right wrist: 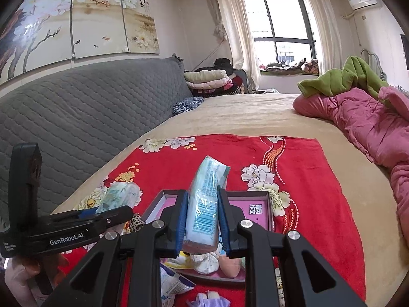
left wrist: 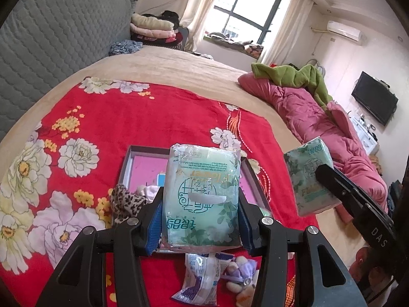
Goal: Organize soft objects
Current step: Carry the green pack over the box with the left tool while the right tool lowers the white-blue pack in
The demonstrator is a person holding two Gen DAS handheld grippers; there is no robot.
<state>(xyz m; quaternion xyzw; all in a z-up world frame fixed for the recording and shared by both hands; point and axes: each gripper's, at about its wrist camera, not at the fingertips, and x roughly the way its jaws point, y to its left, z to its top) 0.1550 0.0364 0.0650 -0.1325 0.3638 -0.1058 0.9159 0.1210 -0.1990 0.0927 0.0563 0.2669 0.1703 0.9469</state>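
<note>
Black finger links fill the bottom of both views, and each claw carries its own tissue pack. On the left gripper (left wrist: 200, 204) I have the blue pads pressed against the two side edges of a green tissue pack (left wrist: 202, 194), broad printed face toward the lens, long axis running up the frame — jaws about half spread because the pack is gripped across its width. On the right gripper (right wrist: 202, 217) the jaws sit much narrower, clenched on a second tissue pack (right wrist: 204, 204) taken edge-on, so I see its thin sealed side with the barcode print, its long axis tipped up and slightly right of centre.

What matters for the coming move, as I judge it, is the open box (left wrist: 133, 158) with the pink floor: in both views it lies directly beyond and below the held packs, on the red floral blanket (left wrist: 115, 117), its far rim peeking out either side of each pack. Neither pack touches the box. From the left view the right claw's pack hangs at the right edge, beside the box rather than over it, so I reckon my left hand is the better lined up to go down first.

Loose soft bits — a leopard-print scrunchie (left wrist: 125, 200), a small white wet-wipe sachet (left wrist: 196, 281), a purple plush toy (left wrist: 242, 273) — lie near the box's near rim, close under the claws.
</note>
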